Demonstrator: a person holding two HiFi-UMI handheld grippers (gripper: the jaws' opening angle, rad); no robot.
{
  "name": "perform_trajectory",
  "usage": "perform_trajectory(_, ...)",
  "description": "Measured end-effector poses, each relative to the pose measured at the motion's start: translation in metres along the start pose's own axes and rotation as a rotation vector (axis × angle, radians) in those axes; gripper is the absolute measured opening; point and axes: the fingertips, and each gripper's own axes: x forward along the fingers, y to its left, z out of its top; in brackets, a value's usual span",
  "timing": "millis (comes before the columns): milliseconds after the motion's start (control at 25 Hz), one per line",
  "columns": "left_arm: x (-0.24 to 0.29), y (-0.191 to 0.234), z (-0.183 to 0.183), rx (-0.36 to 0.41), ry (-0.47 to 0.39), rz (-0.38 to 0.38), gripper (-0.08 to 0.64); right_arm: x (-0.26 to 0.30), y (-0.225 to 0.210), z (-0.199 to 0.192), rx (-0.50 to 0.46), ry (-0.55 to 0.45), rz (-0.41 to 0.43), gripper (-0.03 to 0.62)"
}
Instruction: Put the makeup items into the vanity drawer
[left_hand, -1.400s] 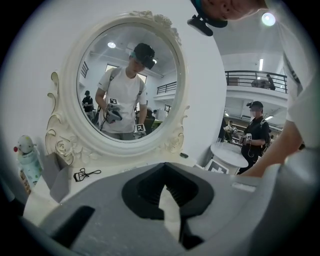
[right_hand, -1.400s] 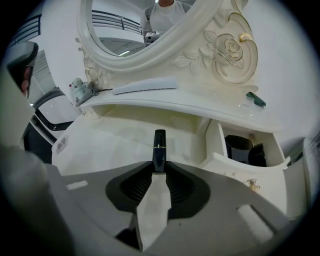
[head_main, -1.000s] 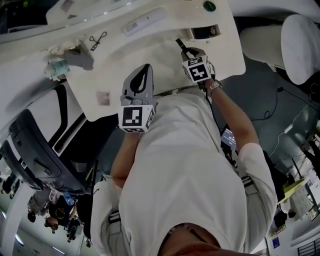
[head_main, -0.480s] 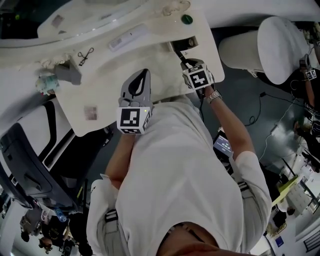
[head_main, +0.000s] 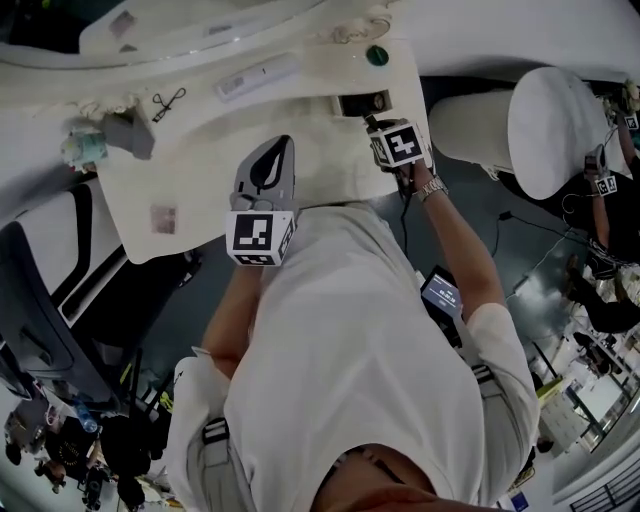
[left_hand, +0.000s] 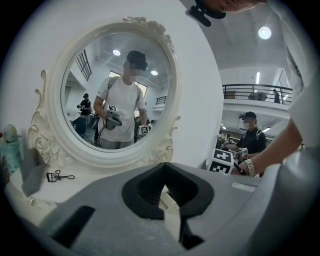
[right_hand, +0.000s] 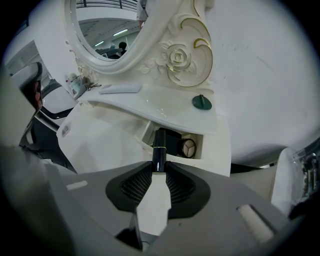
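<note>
My right gripper (right_hand: 159, 169) is shut on a black makeup tube (right_hand: 159, 151) with a thin gold band, which it holds tilted down over the open vanity drawer (right_hand: 145, 134). Inside the drawer lie a round compact (right_hand: 188, 147) and a dark item beside it. In the head view the right gripper (head_main: 374, 124) hangs just in front of the drawer (head_main: 345, 104) at the tabletop's right end. My left gripper (head_main: 281, 146) is shut with nothing in it, raised over the table's front edge; its jaws (left_hand: 168, 199) point at the oval mirror (left_hand: 117, 92).
On the white vanity top lie a green round lid (head_main: 377, 56), a flat white case (head_main: 258, 76), an eyelash curler (head_main: 168, 100) and a grey pouch (head_main: 130, 133) with small bottles at the left. A white stool (head_main: 555, 120) stands to the right.
My right gripper has carried the black tube closer to the open drawer. The left gripper has drifted a little, still shut. The head view has swung, shifting the table leftward in the picture.
</note>
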Motion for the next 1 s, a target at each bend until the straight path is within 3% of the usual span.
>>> perform_trajectory(360, 0.005, 0.007, 0.000, -0.037, -0.012, 0.116, 0.006, 0.022, -0.011, 0.010, -0.046, 0.144, 0.109, 0.095)
perform_trajectory(1000, -0.020, 0.013, -0.018, -0.085, 0.006, 0.333, 0.006, 0.056, -0.001, 0.040, -0.113, 0.101, 0.214, 0.097)
